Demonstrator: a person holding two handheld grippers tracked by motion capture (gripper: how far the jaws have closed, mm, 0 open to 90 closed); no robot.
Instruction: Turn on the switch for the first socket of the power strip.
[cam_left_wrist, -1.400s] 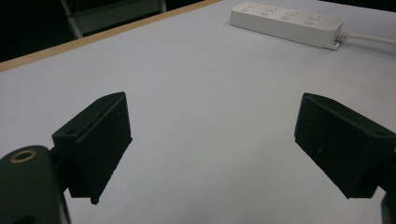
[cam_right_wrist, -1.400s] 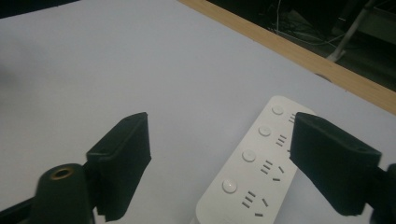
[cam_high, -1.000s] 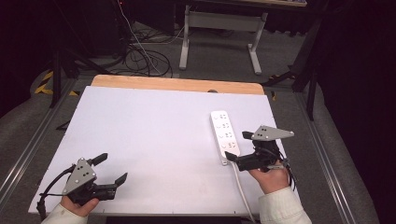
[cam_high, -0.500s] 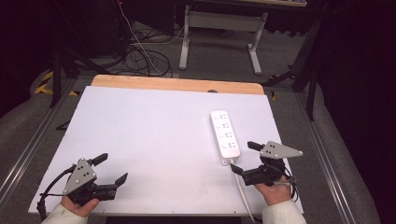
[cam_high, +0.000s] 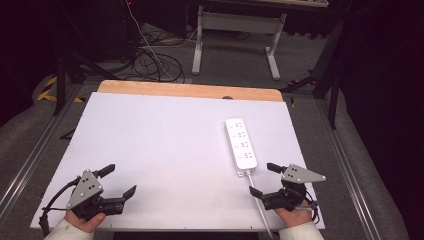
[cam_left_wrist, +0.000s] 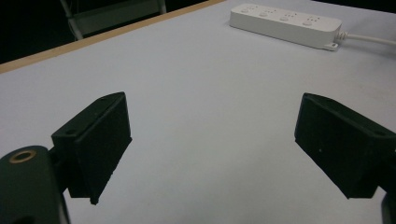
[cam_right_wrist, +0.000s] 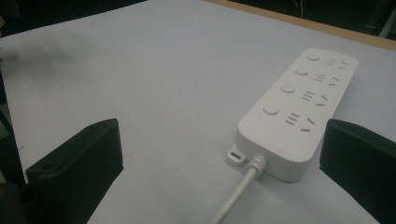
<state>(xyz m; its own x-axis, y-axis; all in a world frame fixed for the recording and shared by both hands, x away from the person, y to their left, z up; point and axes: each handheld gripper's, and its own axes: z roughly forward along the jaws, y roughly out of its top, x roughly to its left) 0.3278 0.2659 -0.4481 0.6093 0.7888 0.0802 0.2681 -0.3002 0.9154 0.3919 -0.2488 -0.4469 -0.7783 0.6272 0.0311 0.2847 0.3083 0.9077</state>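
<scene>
Just a white table (cam_high: 165, 145) with a wood back edge, white power strip (cam_high: 241, 145) lying flat toward the right.

A white power strip (cam_high: 241, 145) and its cable (cam_high: 260, 205) occupy the lower right of the white table (cam_high: 165, 140) — the sole obstacle there — with bare surface stretching across the frame's centre and left.

- I see my left hand-held gripper (cam_high: 119, 181) as black, topped by a grey three-cornered plate with small dark screw holes.
- A black cable loops from its rear.
- My right hand-held gripper (cam_high: 263, 178) carries the same grey plate.
- Both my cuffs are white.
- Its blocky jaws show small screw holes.
</scene>
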